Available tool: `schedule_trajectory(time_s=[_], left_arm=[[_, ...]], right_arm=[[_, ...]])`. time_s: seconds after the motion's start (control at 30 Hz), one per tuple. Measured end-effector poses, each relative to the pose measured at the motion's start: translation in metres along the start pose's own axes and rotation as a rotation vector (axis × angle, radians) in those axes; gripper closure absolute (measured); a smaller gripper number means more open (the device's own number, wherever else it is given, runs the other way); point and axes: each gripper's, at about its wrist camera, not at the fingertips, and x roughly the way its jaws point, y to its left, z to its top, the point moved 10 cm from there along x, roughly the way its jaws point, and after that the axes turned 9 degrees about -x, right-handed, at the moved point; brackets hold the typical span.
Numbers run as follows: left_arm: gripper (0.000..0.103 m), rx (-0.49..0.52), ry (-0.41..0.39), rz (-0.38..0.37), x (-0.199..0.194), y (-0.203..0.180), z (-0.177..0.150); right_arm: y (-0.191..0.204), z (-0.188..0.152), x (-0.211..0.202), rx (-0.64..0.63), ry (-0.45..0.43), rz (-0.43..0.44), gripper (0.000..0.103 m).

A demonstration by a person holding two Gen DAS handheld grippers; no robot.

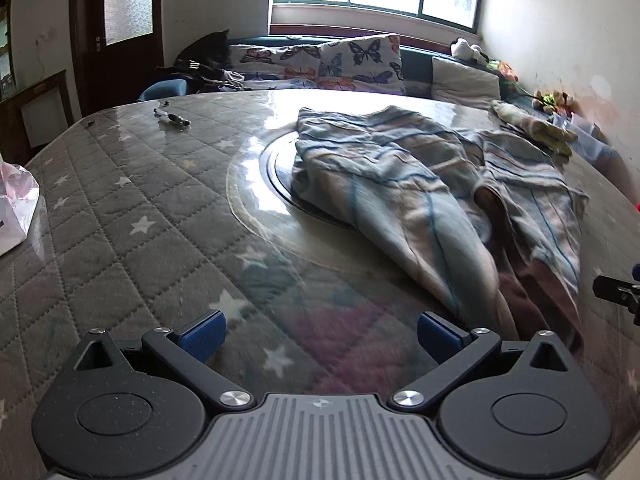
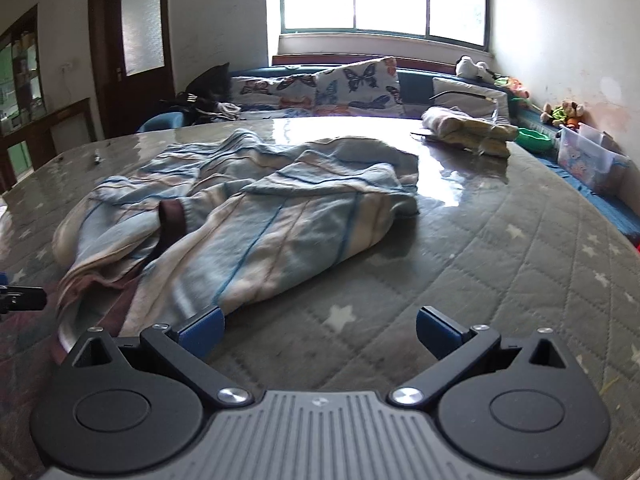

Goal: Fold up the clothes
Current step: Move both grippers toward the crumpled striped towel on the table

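A light-blue striped knit garment with cream bands and a maroon-brown lining (image 2: 248, 208) lies rumpled and loosely heaped near the middle of the round bench (image 1: 120, 208), whose grey quilted star-print cover sits under a glossy clear sheet that throws back the window light. The knit looks soft and thick, bunched into ridges rather than flat, with its dark trim (image 2: 170, 216) turned outward, so it reads as unfolded or only partly gathered; the pictures fit either a garment waiting to be spread or one mid-fold. The left claw (image 1: 320, 336) hovers low over bare cover just beside the garment's near edge, its blue pads wide apart and holding nothing. The right claw (image 2: 320, 330) is likewise spread and empty, its left pad (image 2: 202, 330) close to, perhaps touching, the garment's near hem, which would suit taking hold of that edge. At the bench's far side a pale yellow-and-cream bundle of cloth (image 2: 468, 130) rests apart, compact enough to be a folded piece, though that is a judgement. A small pen-like object (image 1: 172, 118) lies well away.
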Motion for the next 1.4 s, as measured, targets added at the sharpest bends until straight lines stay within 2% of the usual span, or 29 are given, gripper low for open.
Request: schedule_trajectory(time_s=[0.17, 0.27, 0.5, 1.4], left_arm=[[0.0, 0.02, 0.016, -0.004, -0.005, -0.008, -0.007], [0.0, 0.032, 0.025, -0.006, -0.007, -0.014, -0.011], [0.0, 0.058, 0.044, -0.013, -0.013, -0.025, -0.02], [0.0, 0.171, 0.059, -0.03, -0.031, -0.059, -0.042]], right_arm=[[0.007, -0.008, 0.002, -0.018, 0.026, 0.01, 0.0], [0.017, -0.012, -0.006, -0.008, 0.01, 0.046, 0.0], [0.031, -0.021, -0.018, -0.004, 0.037, 0.09, 0.0], [0.05, -0.03, -0.043, -0.037, 0.025, 0.128, 0.0]])
